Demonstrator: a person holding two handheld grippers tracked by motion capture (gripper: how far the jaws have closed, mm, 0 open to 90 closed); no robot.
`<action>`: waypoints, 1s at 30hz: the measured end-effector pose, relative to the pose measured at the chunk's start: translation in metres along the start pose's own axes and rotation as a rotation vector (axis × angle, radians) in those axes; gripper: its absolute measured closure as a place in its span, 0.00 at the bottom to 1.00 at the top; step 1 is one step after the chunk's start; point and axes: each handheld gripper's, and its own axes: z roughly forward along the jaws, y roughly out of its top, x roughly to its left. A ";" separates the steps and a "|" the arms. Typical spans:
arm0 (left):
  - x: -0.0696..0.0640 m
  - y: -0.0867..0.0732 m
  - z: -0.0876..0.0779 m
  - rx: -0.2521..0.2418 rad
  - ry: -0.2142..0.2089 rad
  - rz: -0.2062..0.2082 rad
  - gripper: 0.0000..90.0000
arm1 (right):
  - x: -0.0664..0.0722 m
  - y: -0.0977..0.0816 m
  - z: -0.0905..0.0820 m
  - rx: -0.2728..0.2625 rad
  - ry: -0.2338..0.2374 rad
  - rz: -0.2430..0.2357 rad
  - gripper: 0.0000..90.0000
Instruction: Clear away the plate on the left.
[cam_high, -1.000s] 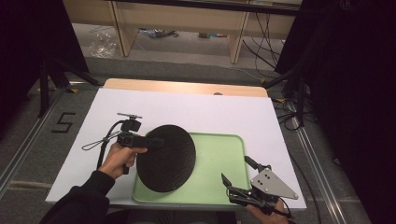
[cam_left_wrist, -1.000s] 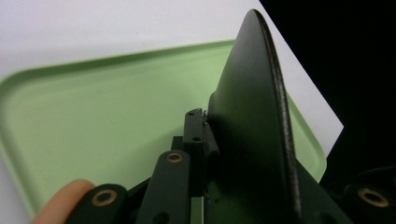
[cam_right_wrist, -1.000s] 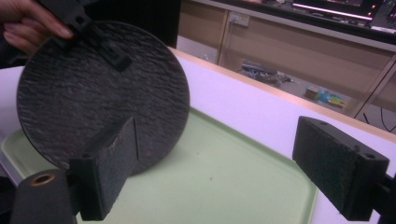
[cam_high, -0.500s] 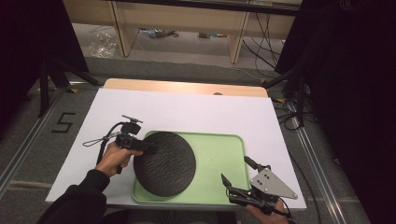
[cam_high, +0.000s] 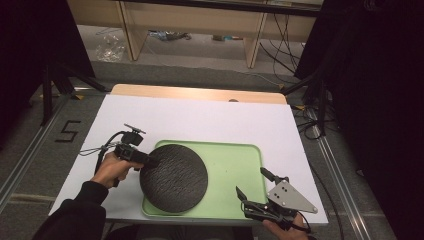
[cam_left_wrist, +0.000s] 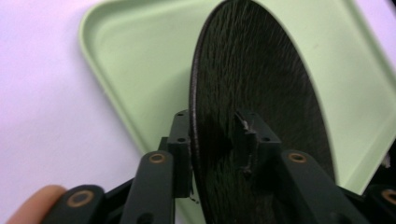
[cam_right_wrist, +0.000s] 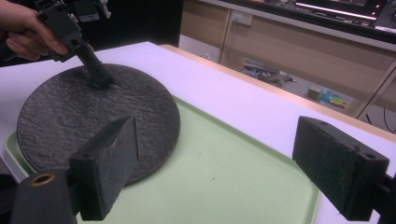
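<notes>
A round black slate plate (cam_high: 173, 177) lies over the left half of a pale green tray (cam_high: 235, 165). Its left rim is pinched by my left gripper (cam_high: 150, 161), which is shut on it. The left gripper view looks along the plate (cam_left_wrist: 252, 93), with one jaw on each face and the tray (cam_left_wrist: 135, 70) beneath. My right gripper (cam_high: 250, 192) stands open at the tray's front right corner, holding nothing. From the right gripper view the plate (cam_right_wrist: 93, 116) rests on the tray (cam_right_wrist: 224, 177), the left gripper (cam_right_wrist: 100, 77) on its far edge.
The tray sits on a white table top (cam_high: 210, 120) with bare room behind and to the left. A wooden strip (cam_high: 200, 93) edges the far side. Cables (cam_high: 300, 45) and shelving lie on the floor beyond. Dark curtains flank both sides.
The left gripper has lowered the plate and drawn it left and nearer, so it now lies flatter on the tray's left half. The right gripper has stayed put.
</notes>
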 end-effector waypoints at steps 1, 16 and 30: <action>0.000 -0.001 -0.001 0.020 0.005 0.001 0.74 | 0.000 0.000 -0.001 -0.006 -0.005 0.010 0.17; 0.007 -0.008 -0.007 0.094 0.025 0.008 0.74 | -0.001 0.000 0.001 -0.006 -0.012 -0.008 0.17; -0.005 -0.006 0.013 0.043 0.045 -0.008 0.75 | -0.002 0.001 0.002 -0.012 -0.013 -0.019 0.17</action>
